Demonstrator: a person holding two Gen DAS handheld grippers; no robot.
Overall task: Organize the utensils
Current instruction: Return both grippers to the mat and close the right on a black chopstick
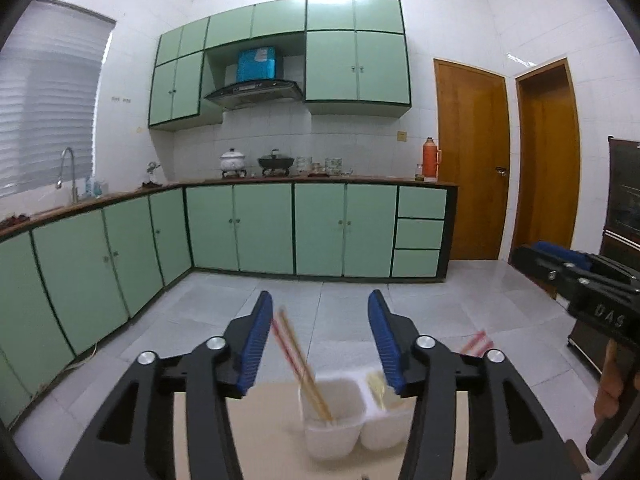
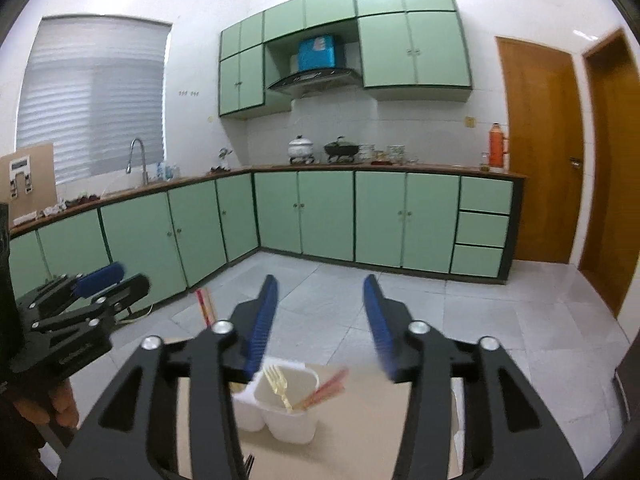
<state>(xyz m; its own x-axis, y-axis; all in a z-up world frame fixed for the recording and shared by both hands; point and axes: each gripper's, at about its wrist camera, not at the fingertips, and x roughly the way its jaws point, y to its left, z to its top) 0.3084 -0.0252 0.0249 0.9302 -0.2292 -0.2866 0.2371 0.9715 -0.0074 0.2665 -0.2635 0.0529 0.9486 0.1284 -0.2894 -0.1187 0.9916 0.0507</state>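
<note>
A white two-compartment utensil holder (image 1: pixel 334 432) stands on a tan table (image 1: pixel 264 432). Red-tipped chopsticks (image 1: pixel 300 364) lean in its left compartment; a gold utensil (image 1: pixel 376 386) shows in the right one. In the right wrist view the holder (image 2: pixel 286 420) holds a gold fork (image 2: pixel 278 384) and red chopsticks (image 2: pixel 324 392), with more chopsticks (image 2: pixel 205 306) behind the left finger. My left gripper (image 1: pixel 320 340) is open and empty above the holder. My right gripper (image 2: pixel 320 322) is open and empty above it; it also shows in the left wrist view (image 1: pixel 576 276).
Green kitchen cabinets (image 1: pixel 260 228) line the far wall under a counter with pots (image 1: pixel 276 162) and a sink tap (image 1: pixel 68 172). Wooden doors (image 1: pixel 472 160) stand at the right. A grey tiled floor (image 1: pixel 340 304) lies beyond the table.
</note>
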